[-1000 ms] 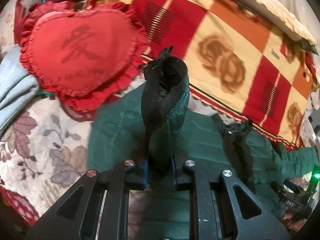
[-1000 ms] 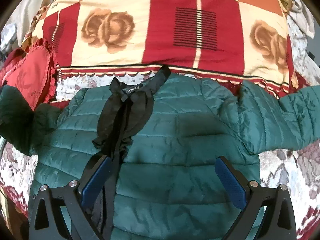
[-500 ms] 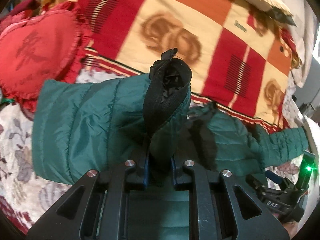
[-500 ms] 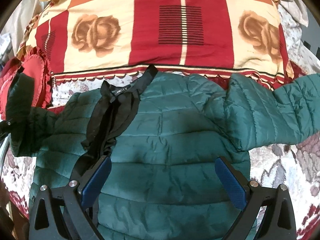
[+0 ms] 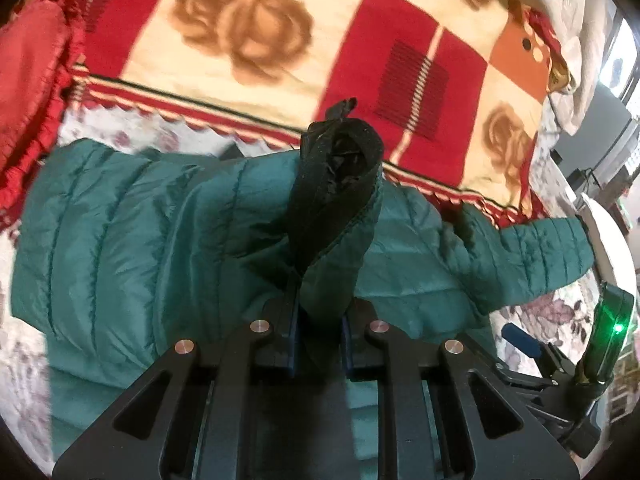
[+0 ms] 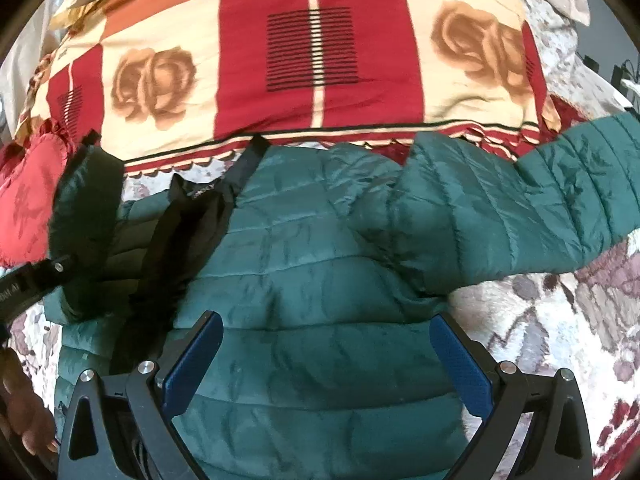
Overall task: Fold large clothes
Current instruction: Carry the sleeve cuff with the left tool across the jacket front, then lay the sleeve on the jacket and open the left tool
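Pinching the quilted green jacket's [image 5: 120,232] black-lined cuff [image 5: 336,184], left gripper [image 5: 320,336]; right gripper [image 6: 326,346] spread.

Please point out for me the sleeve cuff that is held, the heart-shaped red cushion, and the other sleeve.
sleeve cuff [image 5: 340,168]: left wrist view, black lining.
red cushion [image 6: 28,204]: right wrist view, front face.
other sleeve [image 6: 520,216]: right wrist view, quilted middle.

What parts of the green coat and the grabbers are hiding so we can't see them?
- Bottom hem of the green jacket: cut off by the lower edge in both wrist views.
- Cuff of the right sleeve: runs past the edge of the right wrist view.
- Left gripper pads: covered by the bunched left sleeve they clamp.
- Collar label: too small and blurred to read.
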`<control>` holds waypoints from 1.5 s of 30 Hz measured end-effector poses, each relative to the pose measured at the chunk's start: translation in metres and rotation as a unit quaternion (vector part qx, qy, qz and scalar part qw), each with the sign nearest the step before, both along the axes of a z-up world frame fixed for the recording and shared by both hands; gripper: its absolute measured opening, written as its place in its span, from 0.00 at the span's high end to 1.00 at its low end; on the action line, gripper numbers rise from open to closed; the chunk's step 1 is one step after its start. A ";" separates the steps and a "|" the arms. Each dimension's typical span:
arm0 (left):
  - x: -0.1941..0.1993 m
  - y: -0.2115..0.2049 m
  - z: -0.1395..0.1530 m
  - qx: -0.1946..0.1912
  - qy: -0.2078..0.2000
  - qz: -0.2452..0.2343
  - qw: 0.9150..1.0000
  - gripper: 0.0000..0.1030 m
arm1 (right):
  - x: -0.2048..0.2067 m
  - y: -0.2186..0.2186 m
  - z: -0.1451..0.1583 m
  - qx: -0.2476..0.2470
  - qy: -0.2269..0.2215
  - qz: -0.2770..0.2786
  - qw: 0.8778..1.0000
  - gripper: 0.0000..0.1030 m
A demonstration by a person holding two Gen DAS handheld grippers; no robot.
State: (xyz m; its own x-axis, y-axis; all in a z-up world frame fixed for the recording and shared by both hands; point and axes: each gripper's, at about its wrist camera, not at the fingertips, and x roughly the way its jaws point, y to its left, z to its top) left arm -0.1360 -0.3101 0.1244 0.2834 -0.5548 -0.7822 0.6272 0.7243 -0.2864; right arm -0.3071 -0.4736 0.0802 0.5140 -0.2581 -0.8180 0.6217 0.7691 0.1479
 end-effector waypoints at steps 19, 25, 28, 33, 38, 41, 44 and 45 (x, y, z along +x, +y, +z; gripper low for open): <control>0.007 -0.011 -0.032 -0.079 0.105 -0.038 0.991 0.34 | -0.003 -0.004 -0.016 0.018 0.023 -0.004 1.000 0.00; 0.013 0.016 -0.020 -0.101 0.126 -0.012 0.987 0.33 | -0.005 -0.002 -0.017 0.023 0.023 -0.004 0.999 0.00; 0.017 0.045 -0.012 -0.107 0.119 0.021 0.987 0.33 | -0.007 0.001 -0.013 0.031 0.012 0.001 0.999 0.00; 0.033 0.100 -0.003 -0.095 0.082 0.080 0.989 0.33 | -0.001 0.014 0.000 0.052 -0.021 0.026 0.998 0.00; 0.060 0.153 0.004 -0.072 0.038 0.149 0.985 0.33 | 0.025 0.025 0.003 0.101 -0.049 0.062 0.992 0.00; 0.073 0.177 -0.001 -0.051 0.029 0.184 0.981 0.33 | 0.049 0.025 -0.015 0.159 -0.047 0.069 0.984 0.00; 0.082 0.199 -0.008 -0.038 0.026 0.209 0.977 0.33 | 0.070 0.024 -0.032 0.195 -0.046 0.064 0.978 0.02; 0.084 0.205 -0.011 -0.033 0.024 0.217 0.975 0.33 | 0.077 0.024 -0.036 0.194 -0.053 0.065 0.977 0.06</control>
